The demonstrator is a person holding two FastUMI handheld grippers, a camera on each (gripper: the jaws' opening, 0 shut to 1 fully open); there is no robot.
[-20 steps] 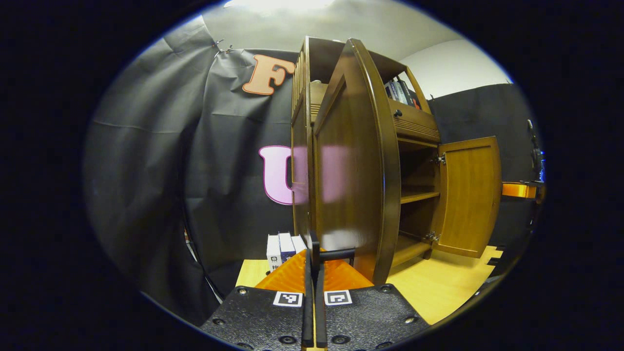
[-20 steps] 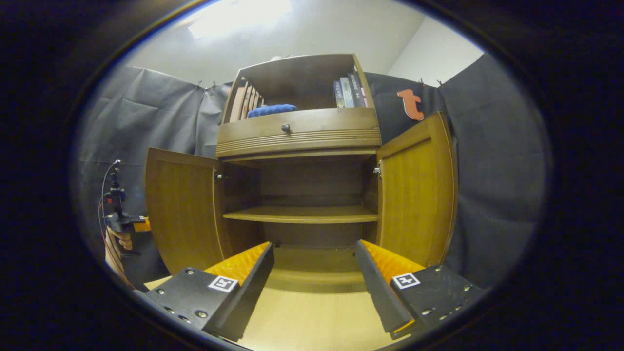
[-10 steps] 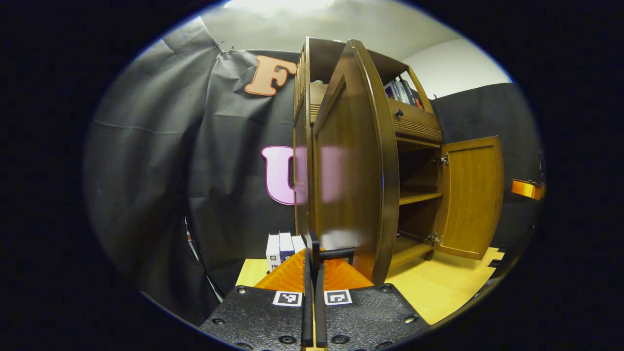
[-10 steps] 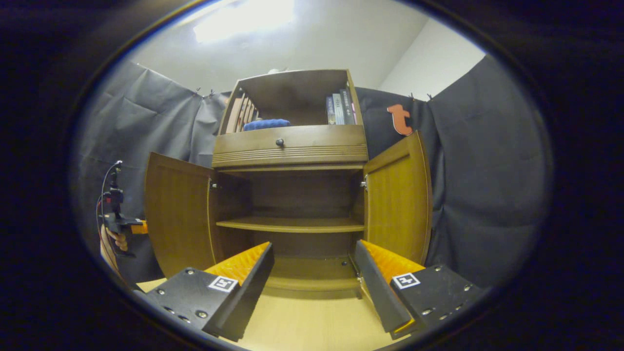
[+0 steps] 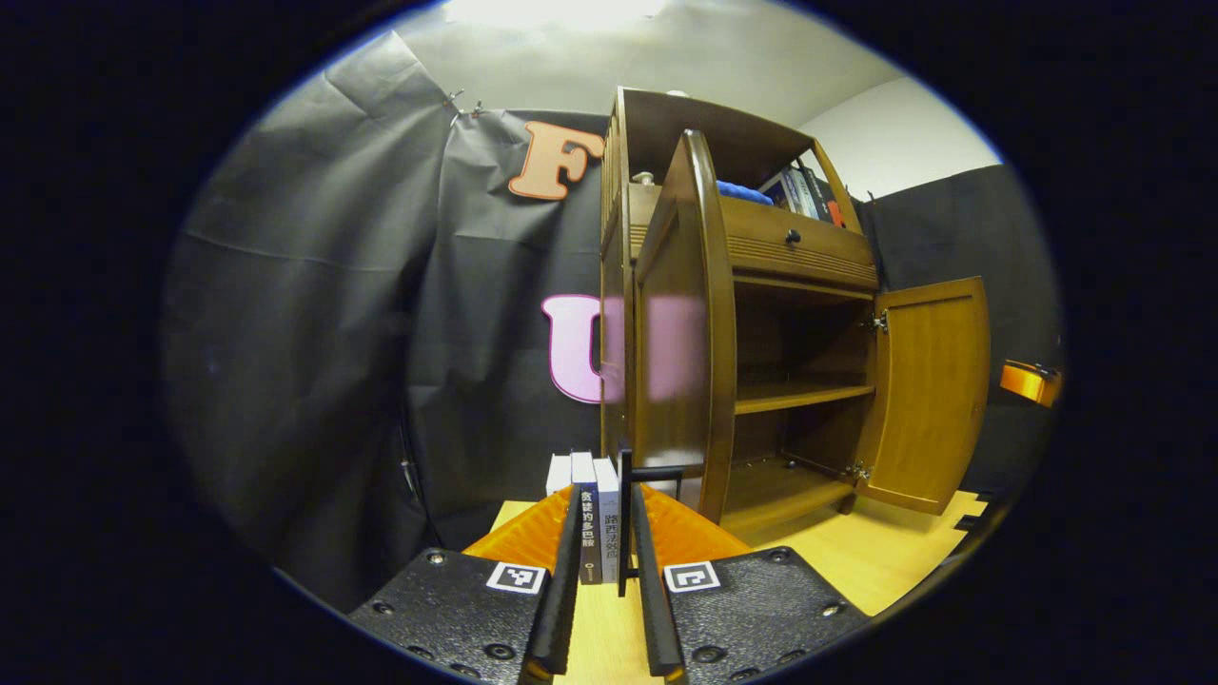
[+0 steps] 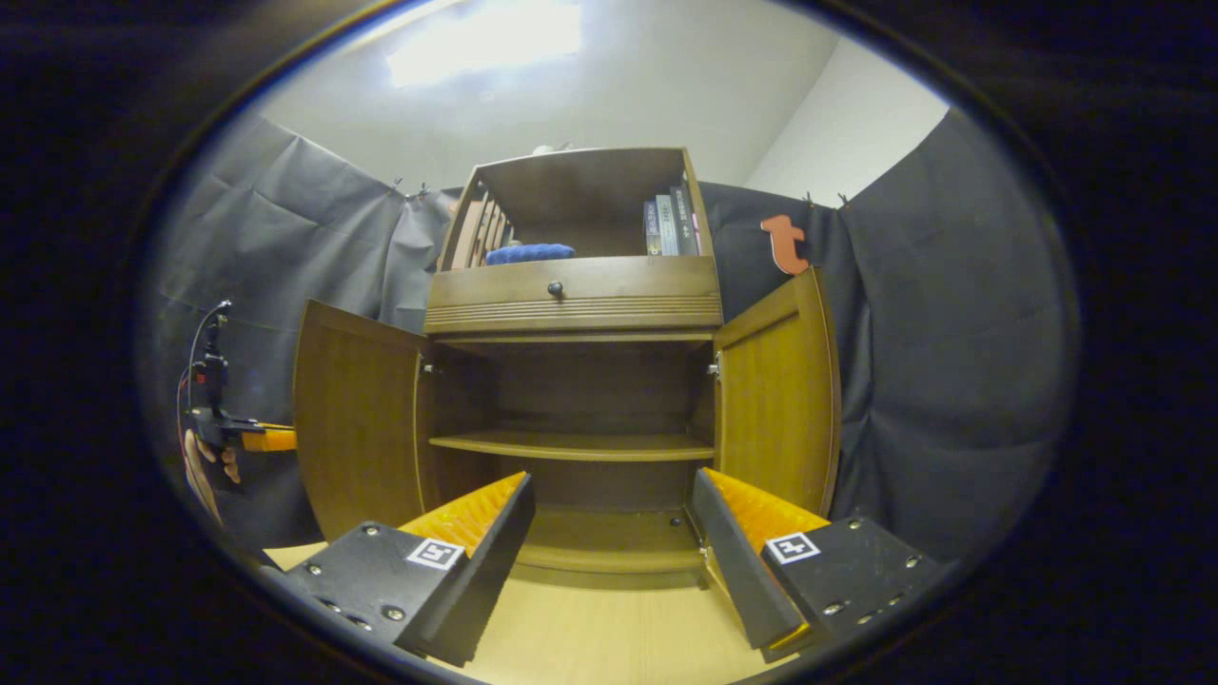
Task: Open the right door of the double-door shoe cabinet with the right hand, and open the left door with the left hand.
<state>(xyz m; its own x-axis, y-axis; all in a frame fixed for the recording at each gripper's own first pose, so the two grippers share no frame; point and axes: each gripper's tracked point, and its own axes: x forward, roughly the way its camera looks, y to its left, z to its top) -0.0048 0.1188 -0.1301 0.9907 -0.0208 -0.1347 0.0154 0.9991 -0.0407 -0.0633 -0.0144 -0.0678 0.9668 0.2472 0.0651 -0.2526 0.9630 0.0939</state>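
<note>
Reading both doors as open. In the right gripper view the shoe cabinet (image 6: 571, 295) sits dead ahead on a light wood surface (image 6: 609, 647). The left door (image 6: 357, 419) and right door (image 6: 775, 390) are swung outward, with the inner shelf (image 6: 571, 444) exposed.

Right gripper (image 6: 611, 480): jaws spread wide, holding nothing, hovering in front of the lower compartment and apart from both doors.

Left gripper (image 5: 606, 495): narrow gap. The left door's black handle (image 5: 624, 514) stands upright between the fingers, closer to the right finger (image 5: 657, 609). There is visible space on the other side, so no clamp. Left door seen edge-on just ahead; right door shows farther off at the right.

A row of books (image 5: 595, 514) stands beside the cabinet base, just beyond the handle. From the right gripper view, the left gripper and a hand (image 6: 205, 457) holding it sit outboard of the left door.

Top shelf: books (image 6: 669, 224), blue cloth (image 6: 528, 253). Drawer knob (image 6: 555, 287) is below them.
</note>
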